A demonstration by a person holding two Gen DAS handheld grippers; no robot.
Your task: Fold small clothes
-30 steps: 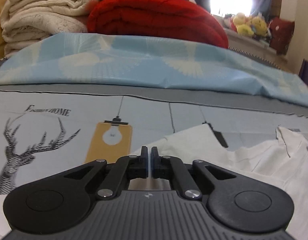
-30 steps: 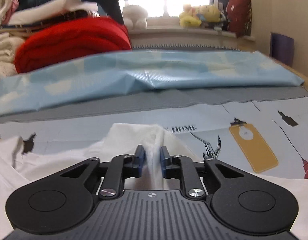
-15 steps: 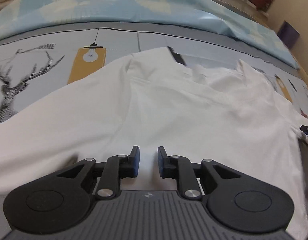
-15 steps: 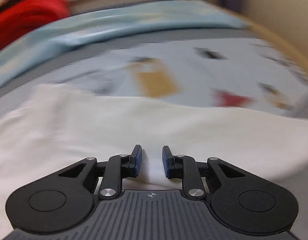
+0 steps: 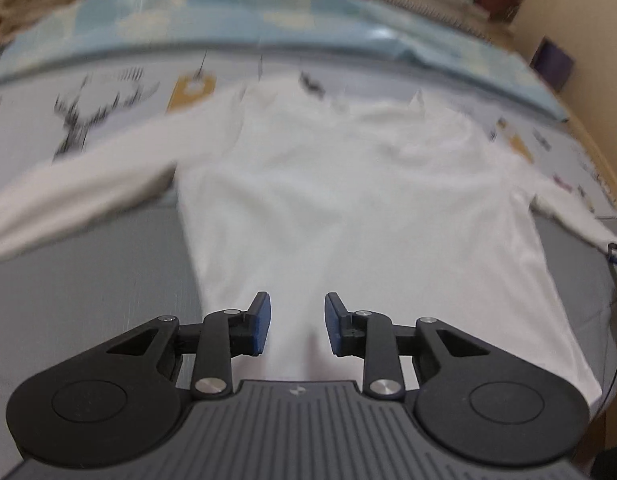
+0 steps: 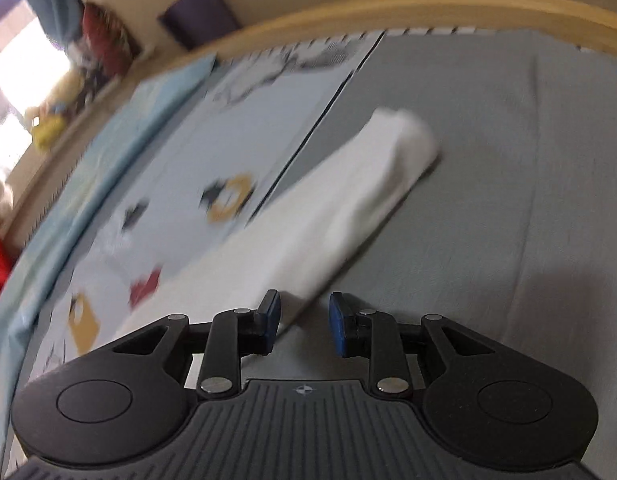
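As the white shirt [image 5: 348, 216] is spread flat on the bed [image 5: 88, 288] with collar toward the far side and hem toward the near edge, its long axis is seen to run straight away from the left tool [image 5: 297, 322], which hangs over the lower middle of the body. The left tool's jaws have just been opening; they stand partly apart, with cloth seen below the gap but nothing pinched between the pads. The right sleeve [image 6: 348, 200] is laid out sideways across the grey part of the bed, its cuff farthest from the right tool [image 6: 304, 320], its long axis slanting up and to the right in that view. The right tool's jaws have likewise just been opening; they are partly apart and empty, the near stretch of sleeve lying just beside the left pad. The sleeve is judged nearer the right tool, so a fold inward across the body would fall to that hand. Both views are blurred
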